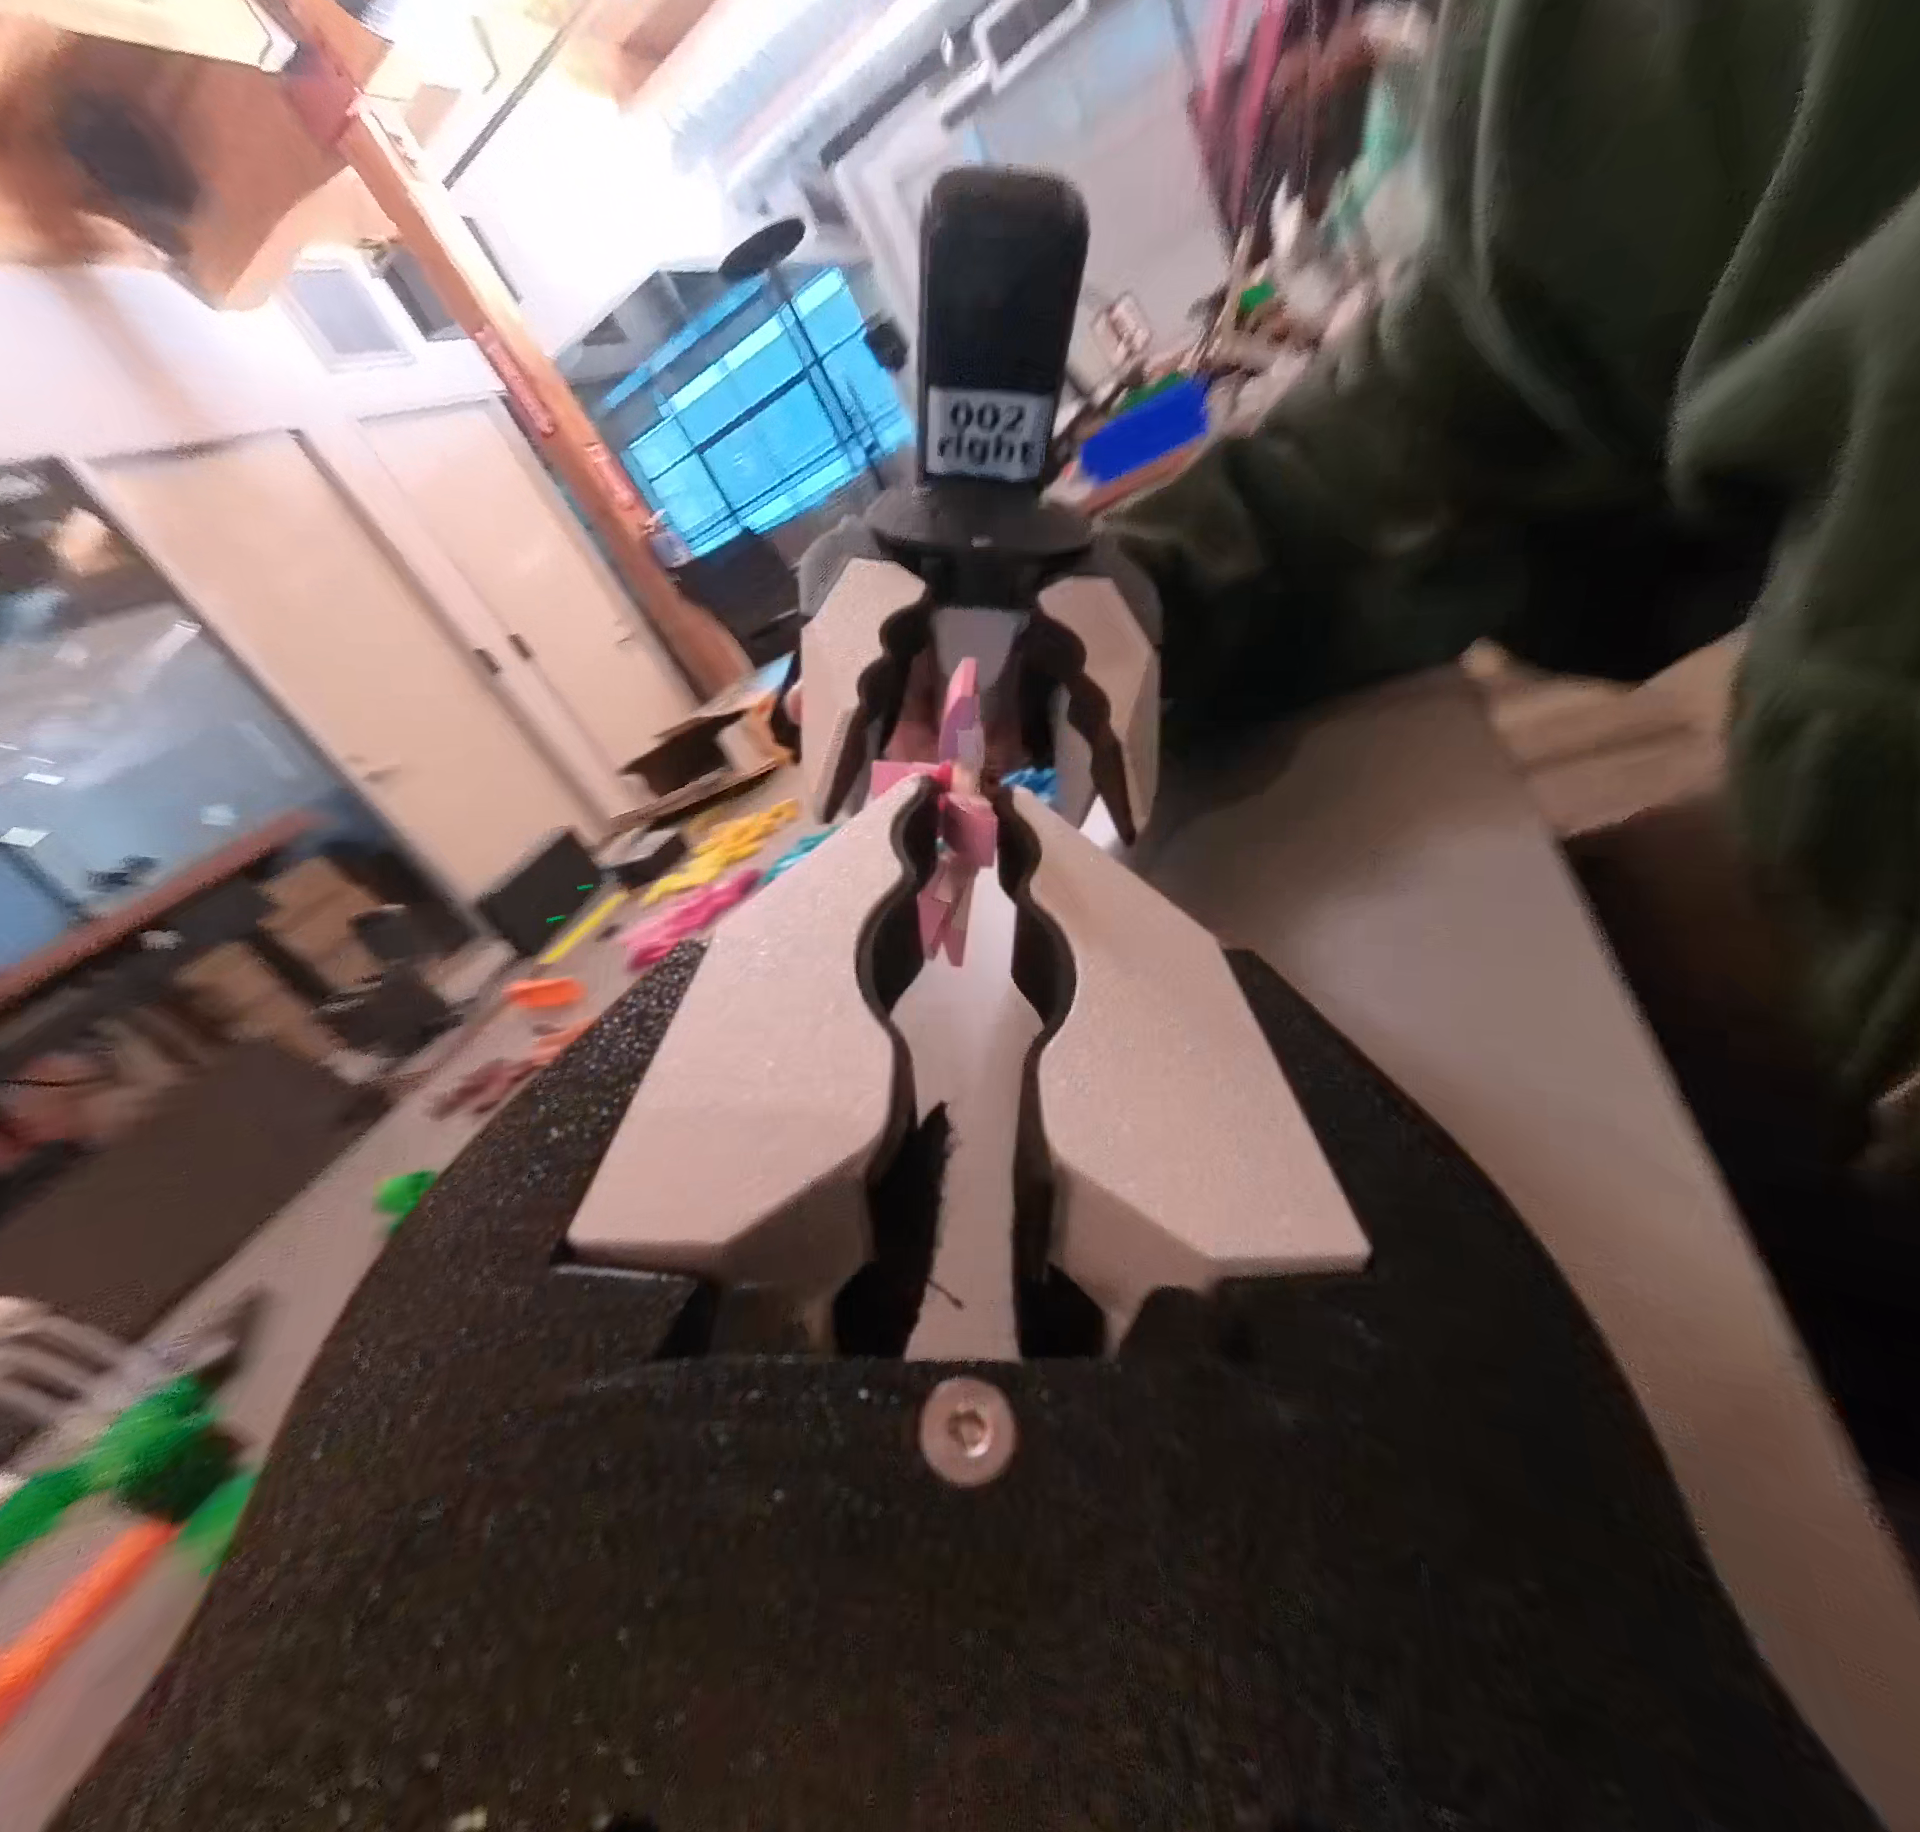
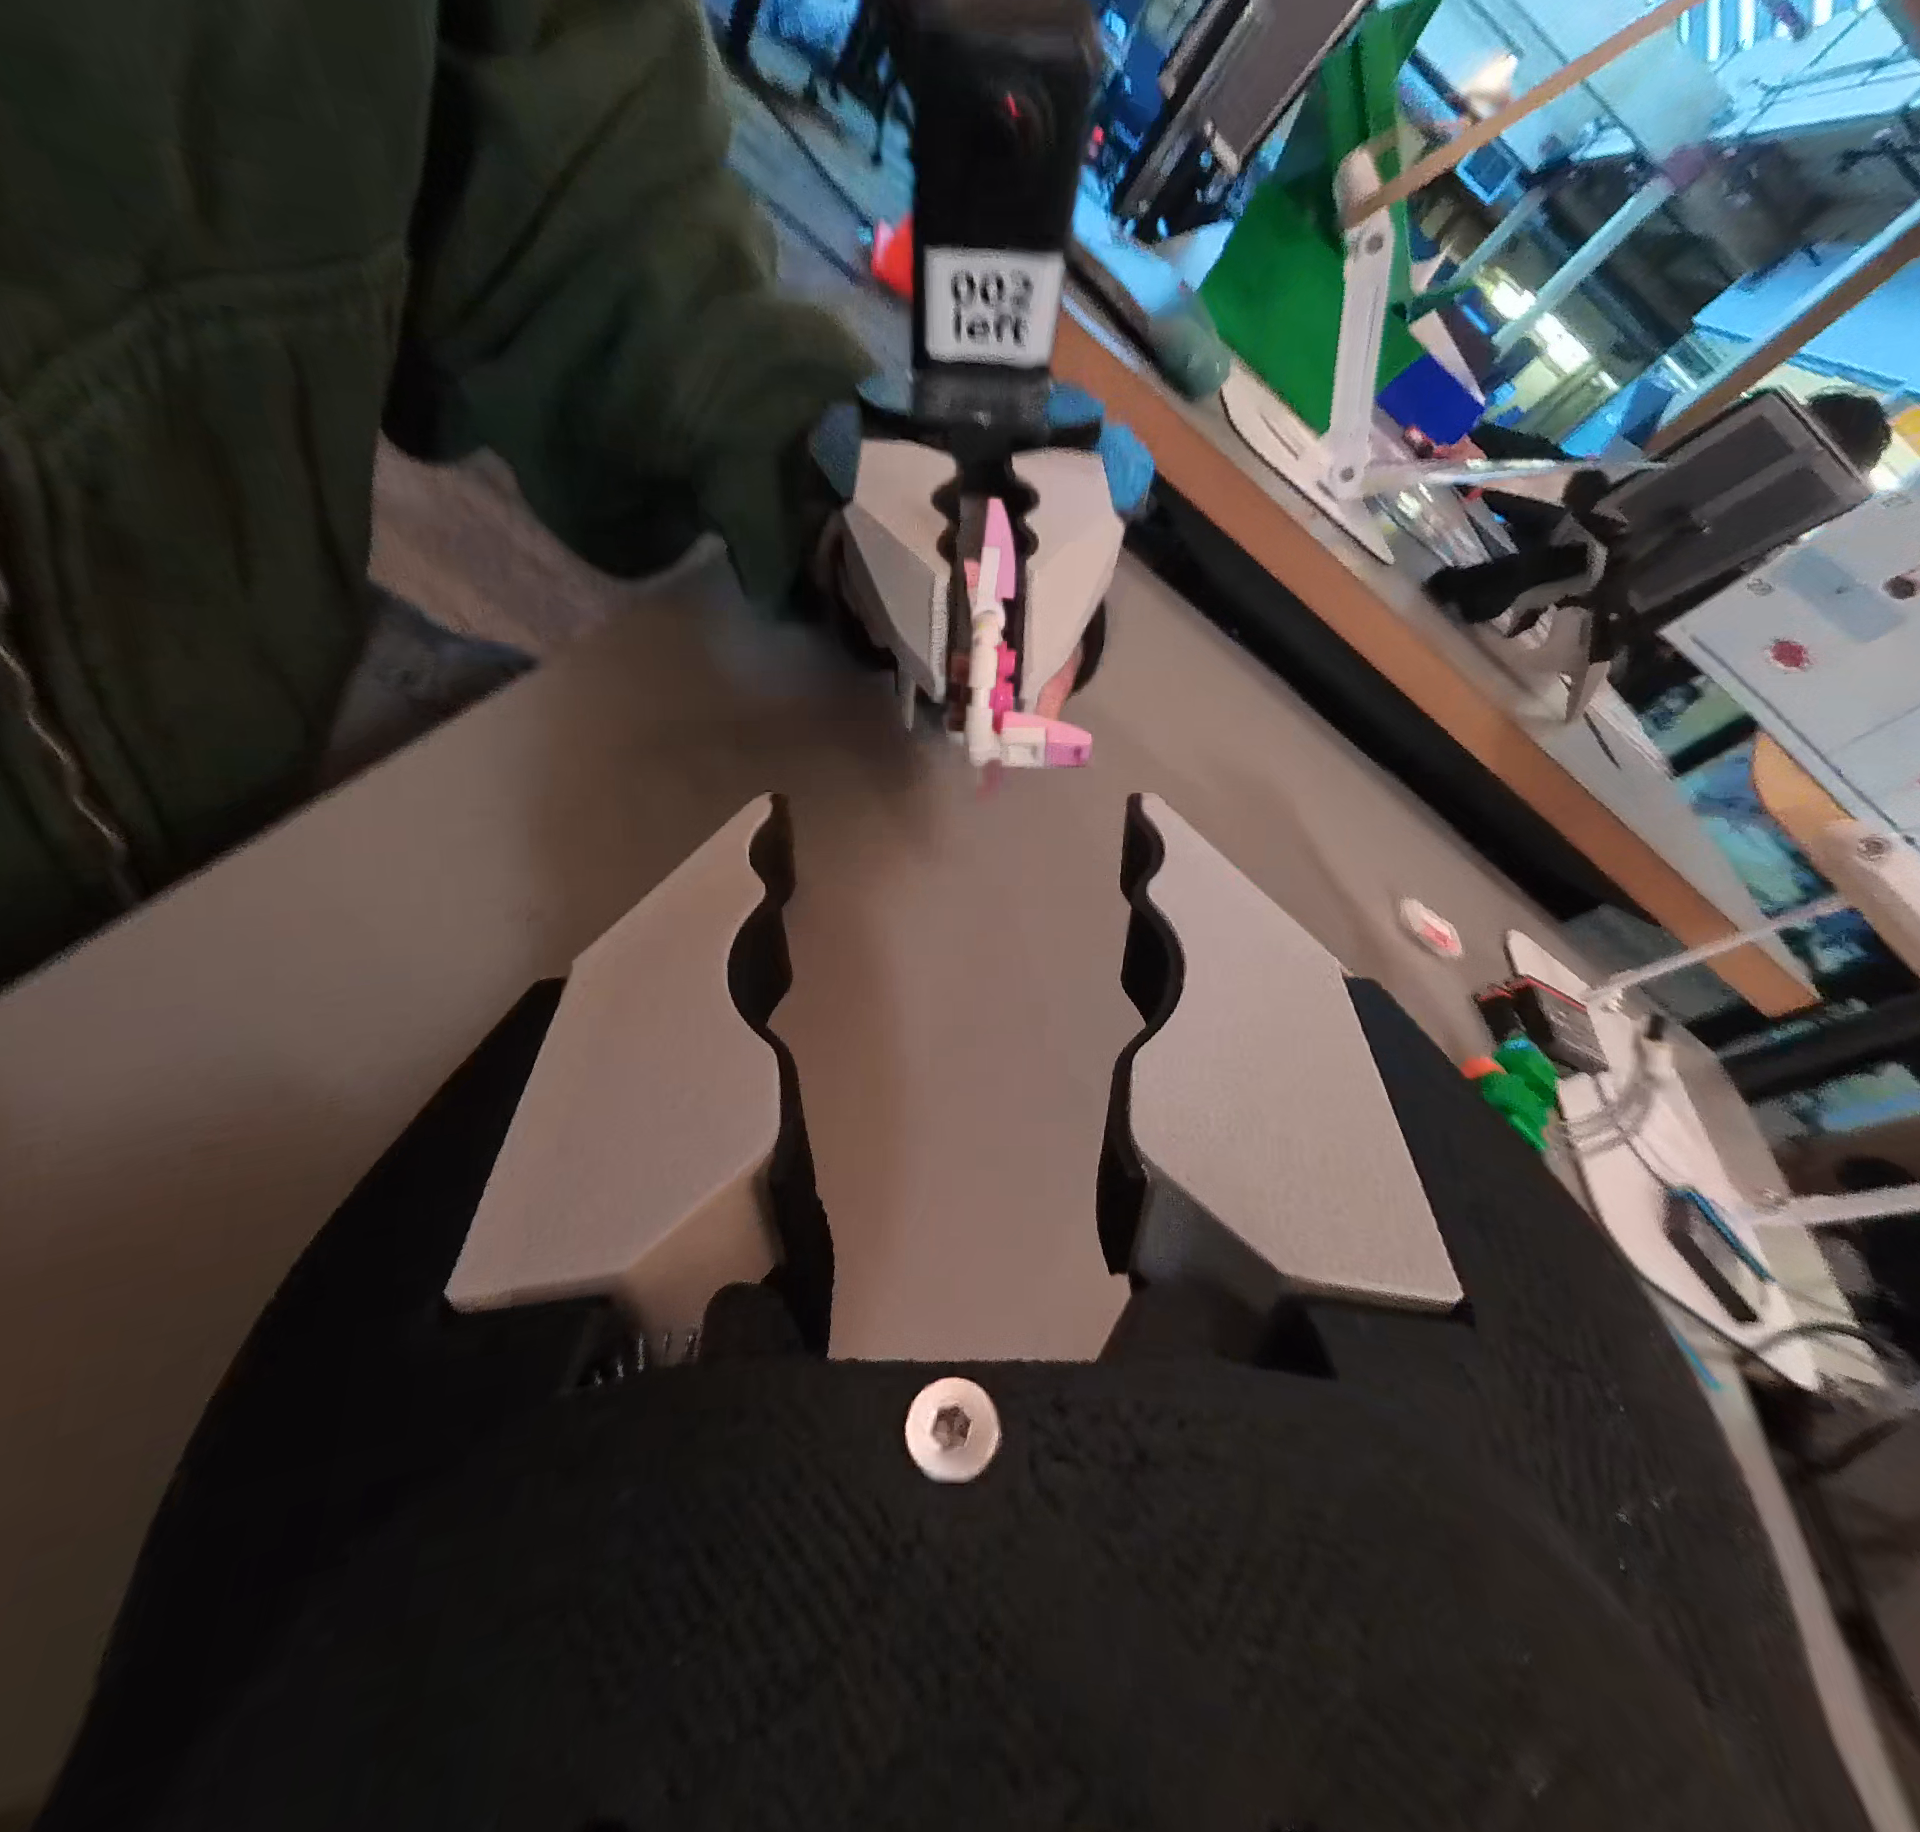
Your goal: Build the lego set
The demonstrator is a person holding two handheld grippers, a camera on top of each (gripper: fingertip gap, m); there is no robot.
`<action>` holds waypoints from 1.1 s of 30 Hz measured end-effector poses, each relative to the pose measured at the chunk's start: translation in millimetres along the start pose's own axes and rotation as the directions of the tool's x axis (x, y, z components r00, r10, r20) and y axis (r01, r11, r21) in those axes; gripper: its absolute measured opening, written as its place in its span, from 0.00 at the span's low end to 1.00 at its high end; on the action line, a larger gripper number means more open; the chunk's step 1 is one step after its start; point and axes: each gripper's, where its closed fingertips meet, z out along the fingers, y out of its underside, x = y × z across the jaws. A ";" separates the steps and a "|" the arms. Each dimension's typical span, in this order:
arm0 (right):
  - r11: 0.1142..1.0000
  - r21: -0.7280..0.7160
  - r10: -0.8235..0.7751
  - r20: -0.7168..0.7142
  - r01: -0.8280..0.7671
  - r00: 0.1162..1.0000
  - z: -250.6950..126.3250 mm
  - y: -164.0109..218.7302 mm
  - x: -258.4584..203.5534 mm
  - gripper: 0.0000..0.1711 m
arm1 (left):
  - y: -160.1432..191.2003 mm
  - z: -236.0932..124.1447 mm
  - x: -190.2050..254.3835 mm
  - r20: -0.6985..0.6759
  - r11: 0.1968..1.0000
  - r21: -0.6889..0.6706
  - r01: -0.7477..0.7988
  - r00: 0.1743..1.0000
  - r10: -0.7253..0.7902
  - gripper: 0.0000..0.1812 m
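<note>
My left gripper is shut on a small pink and white lego assembly, held edge-on above the grey table. In the right wrist view the left gripper faces me with the assembly sticking out past its tips. My right gripper is open and empty, its jaws spread wide, just short of the assembly and not touching it. In the left wrist view the right gripper's fingers stand on either side of the assembly's far end.
Loose yellow, pink and blue bricks lie on the table to the left, with orange and green pieces nearer. A green piece sits by white stands at the right. A person's green sleeve fills the left side.
</note>
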 end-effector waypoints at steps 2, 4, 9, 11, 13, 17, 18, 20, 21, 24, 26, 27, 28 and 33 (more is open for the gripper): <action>0.997 0.053 0.052 0.017 -0.053 0.999 -0.5 -9.1 -0.3 0.37 | -4.9 0.2 3.3 -0.058 0.993 0.043 0.110 0.992 -0.108 0.04; 0.993 0.086 0.076 0.032 -0.079 0.997 -0.8 -14.6 -2.0 0.35 | -6.5 1.0 5.0 -0.088 0.986 0.058 0.157 0.985 -0.151 0.04; 0.994 0.097 0.058 0.024 -0.060 0.998 -3.0 -17.0 -1.6 0.22 | -7.1 1.0 4.9 -0.111 0.978 0.070 0.197 0.976 -0.189 0.04; 0.993 0.102 0.062 0.020 -0.064 0.998 -4.7 -16.3 -0.1 0.19 | -6.4 1.5 5.6 -0.112 0.979 0.067 0.193 0.976 -0.184 0.04; 0.992 0.111 0.059 0.017 -0.061 0.998 -6.4 -16.4 0.8 0.17 | -7.0 1.1 5.3 -0.115 0.978 0.071 0.198 0.975 -0.189 0.04; 0.990 0.130 0.050 0.026 -0.053 0.998 -9.8 -18.6 -0.3 0.14 | -6.7 1.5 7.3 -0.124 0.979 0.067 0.191 0.976 -0.182 0.04; 0.990 0.135 0.048 0.028 -0.051 0.998 -10.8 -19.0 -0.5 0.14 | -6.7 1.5 7.4 -0.125 0.979 0.068 0.191 0.976 -0.181 0.04; 0.988 0.143 0.052 0.037 -0.056 0.998 -12.7 -19.1 -1.2 0.13 | -6.8 1.6 7.6 -0.127 0.979 0.069 0.191 0.975 -0.181 0.04; 0.987 0.146 0.053 0.040 -0.059 0.998 -13.4 -19.1 -1.5 0.12 | -6.7 1.7 7.9 -0.127 0.979 0.068 0.190 0.975 -0.180 0.04; 0.985 0.158 0.058 0.048 -0.065 0.997 -15.6 -20.0 -2.2 0.11 | -6.4 2.0 8.4 -0.128 0.980 0.066 0.186 0.976 -0.177 0.04; 0.984 0.164 0.058 0.053 -0.066 0.997 -16.4 -21.0 -2.9 0.10 | -6.7 2.0 9.2 -0.131 0.981 0.067 0.183 0.976 -0.173 0.04; 0.984 0.165 0.058 0.054 -0.066 0.997 -16.7 -21.2 -2.9 0.10 | -6.7 2.0 9.1 -0.130 0.981 0.068 0.183 0.976 -0.173 0.04; 0.984 0.168 0.058 0.057 -0.067 0.997 -17.0 -21.5 -3.3 0.10 | -6.8 2.0 9.2 -0.131 0.981 0.069 0.183 0.976 -0.173 0.04; 0.977 0.189 0.097 0.022 -0.100 0.995 -16.5 -23.8 3.3 0.13 | -6.4 2.3 9.0 -0.131 0.980 0.067 0.189 0.975 -0.180 0.04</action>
